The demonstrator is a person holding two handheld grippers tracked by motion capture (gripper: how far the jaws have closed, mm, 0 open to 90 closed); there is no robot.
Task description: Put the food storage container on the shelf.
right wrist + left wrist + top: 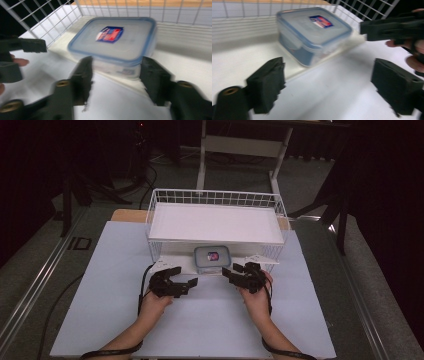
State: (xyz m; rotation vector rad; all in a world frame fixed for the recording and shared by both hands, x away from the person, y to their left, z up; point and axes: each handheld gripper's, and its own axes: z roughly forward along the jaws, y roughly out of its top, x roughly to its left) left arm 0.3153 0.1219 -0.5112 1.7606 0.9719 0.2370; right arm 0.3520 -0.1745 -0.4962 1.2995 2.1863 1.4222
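Observation:
A clear plastic food box with a blue-rimmed lid and a red-blue label point(212, 258) point(312, 32) point(117, 42) sits on the lower shelf of a white wire rack point(216, 200), at its front edge. My left gripper point(181, 281) point(327, 87) is open just left of and in front of the box, jaws wide apart and empty. My right gripper point(234, 272) point(116, 80) is open too, close in front of the box at its right, with nothing between its jaws. Each gripper is held by a hand.
The rack stands at the back middle of a pale sheet point(100, 285) that covers the table; its upper shelf is a flat white board point(215, 222). Cables point(144, 285) trail from both grippers. A desk frame point(245, 145) stands on the floor beyond.

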